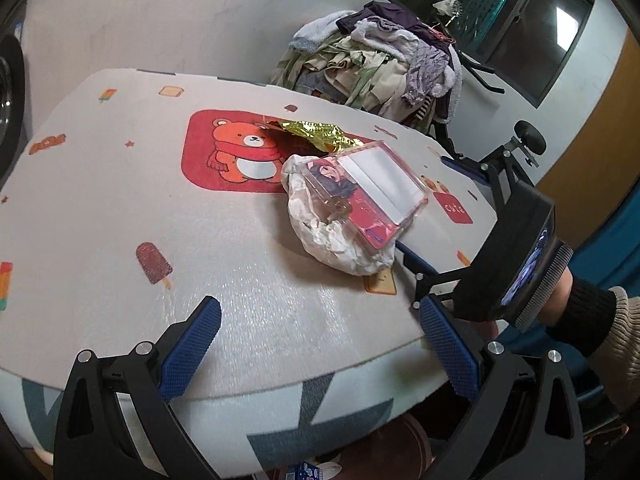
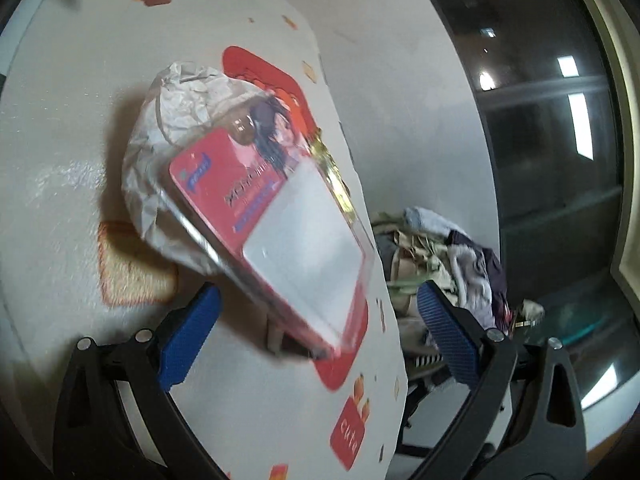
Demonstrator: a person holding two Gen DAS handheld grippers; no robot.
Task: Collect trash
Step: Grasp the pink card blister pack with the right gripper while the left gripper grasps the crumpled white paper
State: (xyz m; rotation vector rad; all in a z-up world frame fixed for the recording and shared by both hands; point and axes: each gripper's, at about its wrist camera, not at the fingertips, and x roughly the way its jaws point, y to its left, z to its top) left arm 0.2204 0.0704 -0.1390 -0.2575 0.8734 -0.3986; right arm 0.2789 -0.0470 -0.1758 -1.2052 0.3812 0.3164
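Note:
A clear plastic package with a red printed card (image 1: pixel 370 188) leans on a crumpled white paper wad (image 1: pixel 332 236) on the table. A crumpled gold foil wrapper (image 1: pixel 316 134) lies just behind them. My left gripper (image 1: pixel 320 350) is open and empty near the table's front edge, short of the pile. My right gripper (image 2: pixel 320 338) is open, its blue fingers either side of the package's (image 2: pixel 288 216) near corner, not closed on it. The paper wad (image 2: pixel 160 152) lies behind the package. The right gripper also shows in the left wrist view (image 1: pixel 448 216), at the table's right side.
The table carries a white cartoon mat (image 1: pixel 120 220) with a red bear panel (image 1: pixel 236 152). A heap of clothes (image 1: pixel 384 64) sits on a rack beyond the far edge. Dark windows (image 1: pixel 520 20) are behind. Items lie on the floor under the front edge.

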